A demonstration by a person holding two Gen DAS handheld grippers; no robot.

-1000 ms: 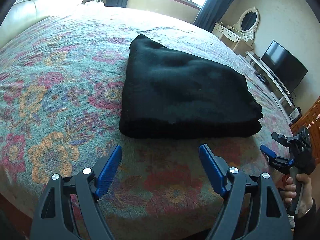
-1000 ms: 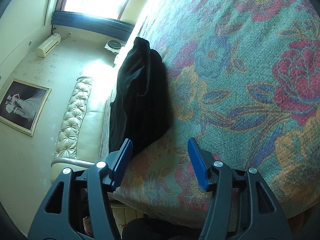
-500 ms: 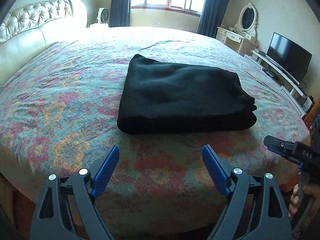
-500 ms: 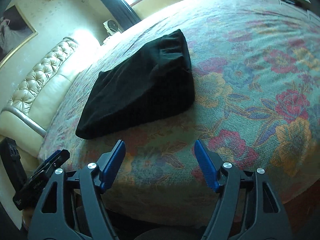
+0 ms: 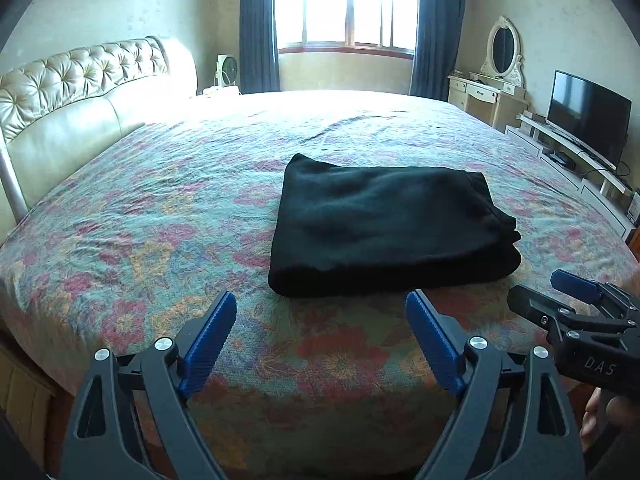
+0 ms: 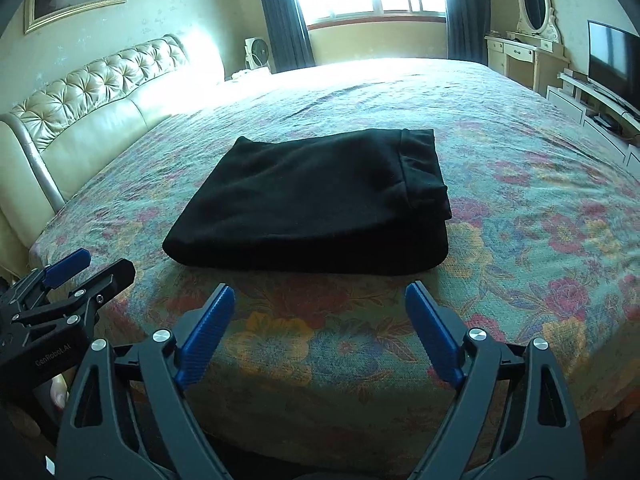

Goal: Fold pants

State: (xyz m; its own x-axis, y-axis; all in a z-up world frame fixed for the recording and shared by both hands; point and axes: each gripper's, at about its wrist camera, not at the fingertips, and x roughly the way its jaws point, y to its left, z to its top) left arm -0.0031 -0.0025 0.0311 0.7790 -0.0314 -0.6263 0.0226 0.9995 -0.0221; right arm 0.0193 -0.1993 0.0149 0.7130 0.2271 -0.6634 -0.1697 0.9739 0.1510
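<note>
The black pants [image 5: 384, 224] lie folded into a thick rectangle on the floral bedspread [image 5: 160, 216], near the bed's front edge. They also show in the right wrist view [image 6: 316, 200], with the waistband end at the right. My left gripper [image 5: 322, 340] is open and empty, held back from the pants over the bed's front edge. My right gripper [image 6: 320, 332] is open and empty, likewise short of the pants. Each gripper shows in the other's view: the right one [image 5: 560, 300] at lower right, the left one [image 6: 76, 276] at lower left.
A tufted cream headboard [image 5: 80, 92] runs along the left. A window with dark curtains [image 5: 344, 4] is at the back. A dressing table with mirror [image 5: 496, 76] and a TV on a low white stand [image 5: 588, 120] line the right wall.
Both grippers have pulled back and levelled out, away from the pants. The right wrist view has rotated from tilted to upright. The pants have not moved.
</note>
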